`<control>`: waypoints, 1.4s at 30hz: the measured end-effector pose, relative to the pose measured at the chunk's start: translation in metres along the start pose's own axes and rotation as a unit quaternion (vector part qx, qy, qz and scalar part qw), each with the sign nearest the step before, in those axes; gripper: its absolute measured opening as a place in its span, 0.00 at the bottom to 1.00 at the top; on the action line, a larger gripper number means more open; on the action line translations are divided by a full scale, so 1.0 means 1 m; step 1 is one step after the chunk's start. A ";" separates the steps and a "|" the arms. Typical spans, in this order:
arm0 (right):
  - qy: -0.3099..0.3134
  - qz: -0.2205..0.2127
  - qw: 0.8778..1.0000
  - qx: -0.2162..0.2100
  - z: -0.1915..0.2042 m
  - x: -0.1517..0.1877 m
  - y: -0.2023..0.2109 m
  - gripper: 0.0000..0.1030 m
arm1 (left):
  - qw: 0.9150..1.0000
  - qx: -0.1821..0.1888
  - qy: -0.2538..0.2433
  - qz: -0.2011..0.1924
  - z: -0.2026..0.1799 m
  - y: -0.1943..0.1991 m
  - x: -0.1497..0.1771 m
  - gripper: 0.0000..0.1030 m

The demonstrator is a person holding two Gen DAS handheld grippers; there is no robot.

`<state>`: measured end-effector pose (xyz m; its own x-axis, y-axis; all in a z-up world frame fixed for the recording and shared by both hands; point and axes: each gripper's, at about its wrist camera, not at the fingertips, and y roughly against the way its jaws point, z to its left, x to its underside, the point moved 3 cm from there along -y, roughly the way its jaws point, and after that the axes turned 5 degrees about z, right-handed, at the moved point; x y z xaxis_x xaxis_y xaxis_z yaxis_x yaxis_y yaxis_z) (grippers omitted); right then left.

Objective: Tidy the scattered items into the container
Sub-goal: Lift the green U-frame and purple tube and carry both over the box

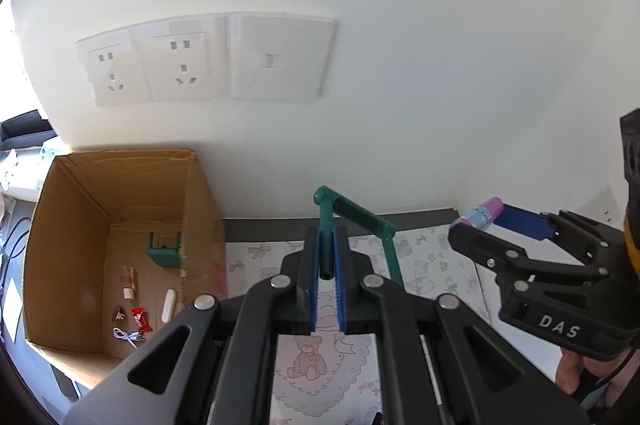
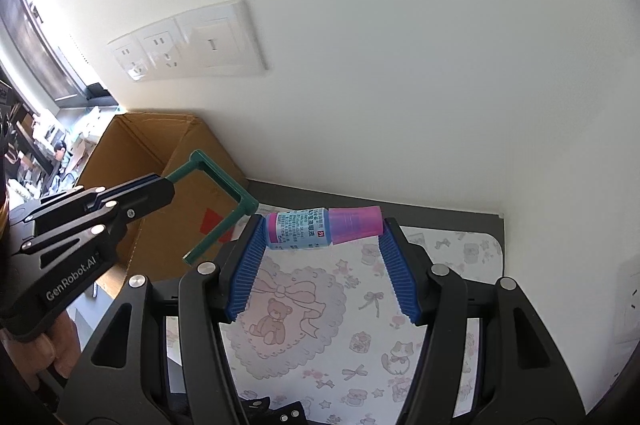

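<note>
My left gripper [image 1: 326, 257] is shut on one leg of a green U-shaped plastic bracket [image 1: 356, 215], held above the patterned mat; the same bracket [image 2: 224, 185] shows in the right wrist view, sticking out of the left gripper [image 2: 162, 185]. My right gripper [image 2: 322, 229] is shut on a small blue bottle with a pink cap [image 2: 320, 227], gripped end to end and lying crosswise. In the left wrist view that bottle [image 1: 482, 215] sits at the tips of the right gripper [image 1: 486, 221]. The open cardboard box [image 1: 116, 185] stands at the left against the wall.
Inside the box lie a green block [image 1: 164, 251], a small clear bottle [image 1: 128, 281], a white stick [image 1: 169, 305], a red packet [image 1: 141, 319], a clip and a white cable [image 1: 126, 337]. A pink bear-print mat [image 2: 320, 325] covers the dark tabletop. Wall sockets [image 1: 200, 61] hang above.
</note>
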<state>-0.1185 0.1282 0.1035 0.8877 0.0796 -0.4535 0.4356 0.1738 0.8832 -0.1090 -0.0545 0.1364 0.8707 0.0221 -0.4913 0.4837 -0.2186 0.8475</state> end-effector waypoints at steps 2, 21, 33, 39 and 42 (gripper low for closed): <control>0.008 -0.001 1.000 -0.001 0.008 -0.004 0.000 0.58 | 1.000 0.002 0.007 -0.002 0.008 0.003 0.000 0.07; 0.104 -0.011 0.993 -0.053 0.130 -0.053 -0.023 0.58 | 0.989 -0.071 0.124 -0.049 0.146 0.053 0.009 0.07; 0.162 -0.001 0.982 -0.098 0.219 -0.067 -0.051 0.58 | 0.976 -0.109 0.182 -0.053 0.220 0.065 0.030 0.07; 0.184 0.021 0.977 -0.104 0.251 -0.065 -0.078 0.58 | 0.972 -0.112 0.202 -0.045 0.242 0.059 0.043 0.07; 0.192 0.033 0.975 -0.104 0.259 -0.061 -0.090 0.58 | 0.969 -0.115 0.214 -0.037 0.255 0.052 0.051 0.07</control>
<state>-0.1731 -0.1469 0.0821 0.7746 0.4516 -0.4428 0.3035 0.3488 0.8867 -0.0619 -0.3138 0.1040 0.7663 0.4432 -0.4651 0.5100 0.0205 0.8599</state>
